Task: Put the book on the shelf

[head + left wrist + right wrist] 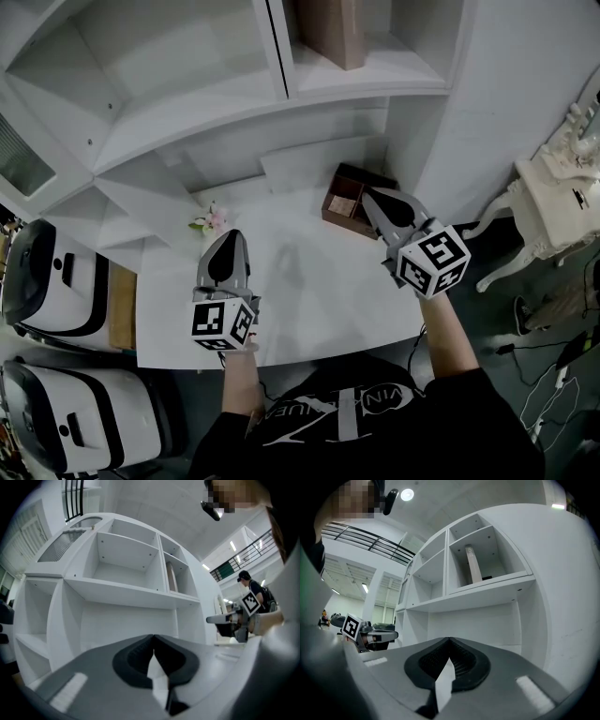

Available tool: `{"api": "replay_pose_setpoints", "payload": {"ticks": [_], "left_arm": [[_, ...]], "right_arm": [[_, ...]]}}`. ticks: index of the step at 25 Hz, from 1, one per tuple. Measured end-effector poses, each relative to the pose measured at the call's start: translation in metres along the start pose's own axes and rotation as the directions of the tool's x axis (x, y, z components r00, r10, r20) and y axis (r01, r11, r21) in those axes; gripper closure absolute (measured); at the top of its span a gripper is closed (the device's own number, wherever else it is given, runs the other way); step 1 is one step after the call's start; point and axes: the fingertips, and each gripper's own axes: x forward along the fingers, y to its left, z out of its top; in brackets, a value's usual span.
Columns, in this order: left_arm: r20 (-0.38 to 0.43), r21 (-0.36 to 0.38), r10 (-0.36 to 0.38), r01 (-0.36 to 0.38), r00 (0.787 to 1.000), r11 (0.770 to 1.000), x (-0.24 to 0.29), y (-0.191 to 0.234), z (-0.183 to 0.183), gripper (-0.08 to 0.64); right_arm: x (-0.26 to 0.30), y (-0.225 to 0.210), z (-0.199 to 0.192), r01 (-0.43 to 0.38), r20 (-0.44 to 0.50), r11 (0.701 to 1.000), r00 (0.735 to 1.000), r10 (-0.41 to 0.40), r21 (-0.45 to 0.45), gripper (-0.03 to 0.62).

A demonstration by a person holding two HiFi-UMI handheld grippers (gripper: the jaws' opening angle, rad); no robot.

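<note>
A thin brown book (330, 30) stands upright in the upper right compartment of the white shelf (187, 103). It also shows in the left gripper view, book (171, 576), and in the right gripper view, book (474, 564). My left gripper (228, 236) hovers over the white desk (309, 291), shut with nothing in it, its tips (153, 637) meeting. My right gripper (373, 197) is to the right, beside a brown box, also shut and empty, with its tips (449, 640) together. Both point level toward the shelf, well below the book.
An open brown box (354, 199) sits on the desk at the shelf's foot. A small pink flower (210, 221) lies at the desk's back left. Two white rounded machines (52, 281) stand left of the desk; an ornate white table (553, 183) stands right.
</note>
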Motion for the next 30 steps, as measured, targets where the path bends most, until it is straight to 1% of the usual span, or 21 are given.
{"api": "replay_pose_setpoints", "payload": {"ticks": [9,18,24,30], "left_arm": [[-0.011,-0.002,0.021,-0.021,1.0,1.0,-0.005,0.005,-0.006,0.56],[-0.017,-0.008,0.032,-0.033,0.999,0.999,-0.005,0.01,-0.01,0.56],[-0.02,-0.017,0.034,-0.035,0.999,0.999,-0.001,0.013,-0.012,0.56],[-0.016,-0.023,0.02,-0.021,1.0,1.0,0.006,0.009,-0.014,0.56]], "right_arm": [[0.003,0.001,-0.008,-0.014,0.006,1.0,1.0,0.014,0.028,0.586],[0.008,-0.002,-0.012,-0.013,0.002,0.999,1.0,0.013,0.037,0.586],[0.01,-0.003,-0.015,-0.012,-0.007,0.999,1.0,0.012,0.04,0.586],[0.009,-0.009,-0.016,-0.003,-0.007,0.999,1.0,0.003,0.04,0.586]]}}
